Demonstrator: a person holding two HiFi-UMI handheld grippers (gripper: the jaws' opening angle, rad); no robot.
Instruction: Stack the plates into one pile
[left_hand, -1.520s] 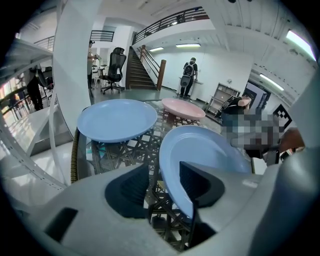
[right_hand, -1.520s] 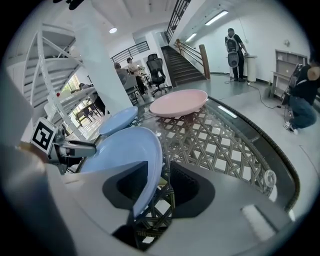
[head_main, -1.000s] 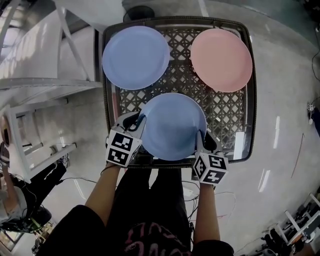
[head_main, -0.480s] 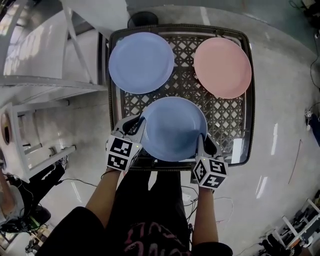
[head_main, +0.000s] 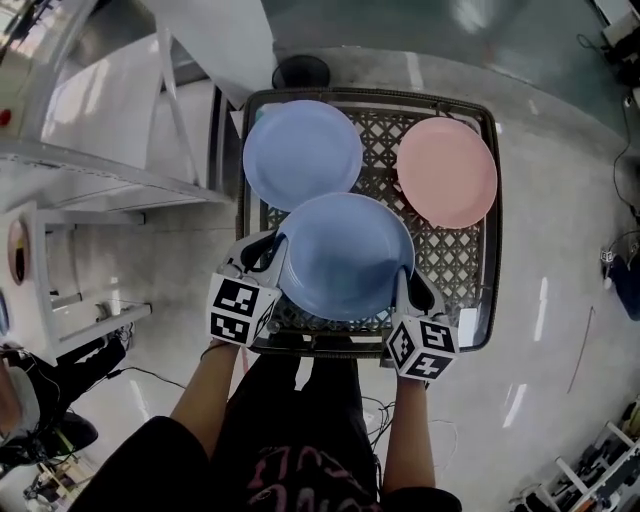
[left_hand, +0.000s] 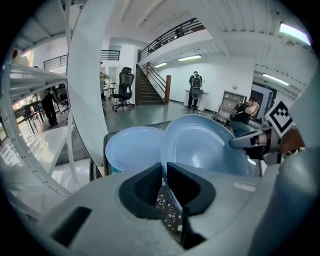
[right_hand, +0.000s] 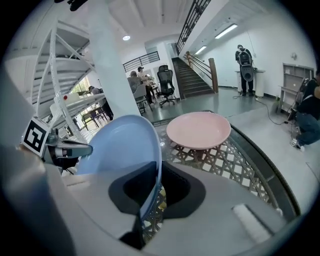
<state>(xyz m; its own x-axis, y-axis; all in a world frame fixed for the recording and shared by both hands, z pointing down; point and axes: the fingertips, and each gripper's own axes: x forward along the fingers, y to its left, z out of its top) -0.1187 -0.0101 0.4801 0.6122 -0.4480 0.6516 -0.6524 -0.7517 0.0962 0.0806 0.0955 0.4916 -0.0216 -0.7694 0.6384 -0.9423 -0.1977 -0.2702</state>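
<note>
Both grippers hold a blue plate (head_main: 345, 255) over the near part of the lattice table (head_main: 465, 265). My left gripper (head_main: 275, 250) pinches its left rim and my right gripper (head_main: 405, 285) its right rim, and both sets of jaws are still closing on that rim. In the left gripper view the held blue plate (left_hand: 210, 150) stands tilted between the left gripper (left_hand: 165, 175) jaws. The right gripper view shows the same blue plate (right_hand: 120, 145) edge-on in the right gripper (right_hand: 155, 185). A second blue plate (head_main: 302, 153) lies far left and a pink plate (head_main: 447, 170) far right.
A white metal rack (head_main: 110, 130) stands close along the table's left side. A dark round object (head_main: 300, 70) sits just beyond the far edge. A small white tag (head_main: 468, 322) lies at the table's near right corner. People stand far off in the hall.
The held blue plate has come up off the lattice and now overlaps the near edge of the far blue plate. Both grippers stayed on its rim.
</note>
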